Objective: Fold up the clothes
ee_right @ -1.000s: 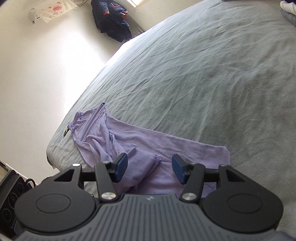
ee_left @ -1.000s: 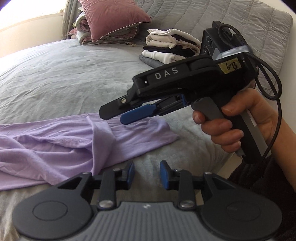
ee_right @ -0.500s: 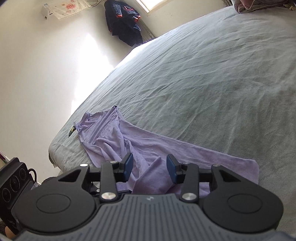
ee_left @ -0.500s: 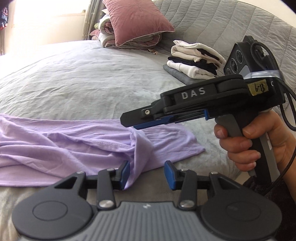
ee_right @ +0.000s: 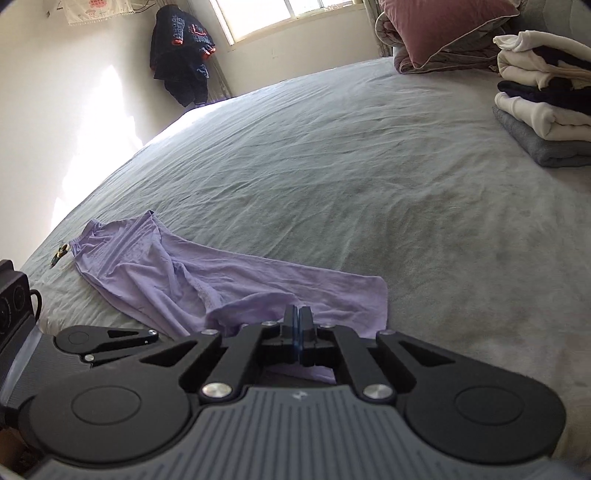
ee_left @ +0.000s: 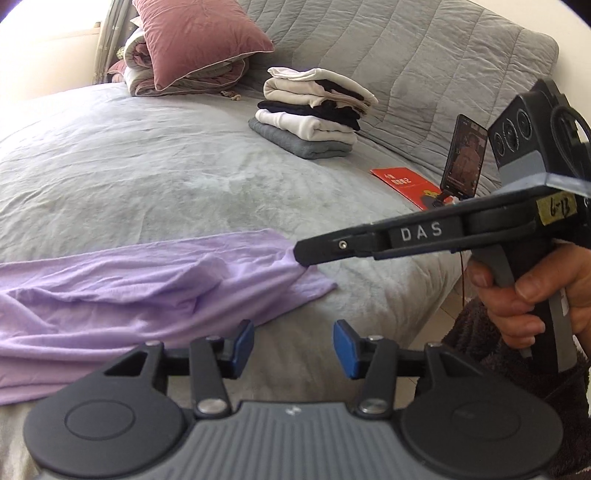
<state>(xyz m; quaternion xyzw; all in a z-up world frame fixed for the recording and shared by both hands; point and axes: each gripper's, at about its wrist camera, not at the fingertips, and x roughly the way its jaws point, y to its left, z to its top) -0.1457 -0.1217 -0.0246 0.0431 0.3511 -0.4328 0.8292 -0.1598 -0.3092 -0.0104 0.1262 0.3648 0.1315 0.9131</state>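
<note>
The lilac garment [ee_left: 122, 291] runs off the left-wrist view's left edge; beyond it, the phone [ee_left: 464, 162] screen is too blurred to read. The folded stack [ee_right: 546, 99] beyond the garment is cut by the right-wrist view's right edge.

This is a bedroom in a home. A wide bed with a grey quilted cover [ee_left: 166, 177] fills the room, with a dusty-pink velvet pillow [ee_left: 195, 33] on rolled blankets and a pile of folded white, black and grey clothes [ee_left: 314, 110]. A dark jacket [ee_right: 181, 62] hangs in the corner beside a bright window [ee_right: 288, 14].

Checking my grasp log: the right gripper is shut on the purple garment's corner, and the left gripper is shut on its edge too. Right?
Not quite. The left gripper is open, holding nothing, as the left wrist view shows. The right gripper is indeed shut on the purple garment.
</note>
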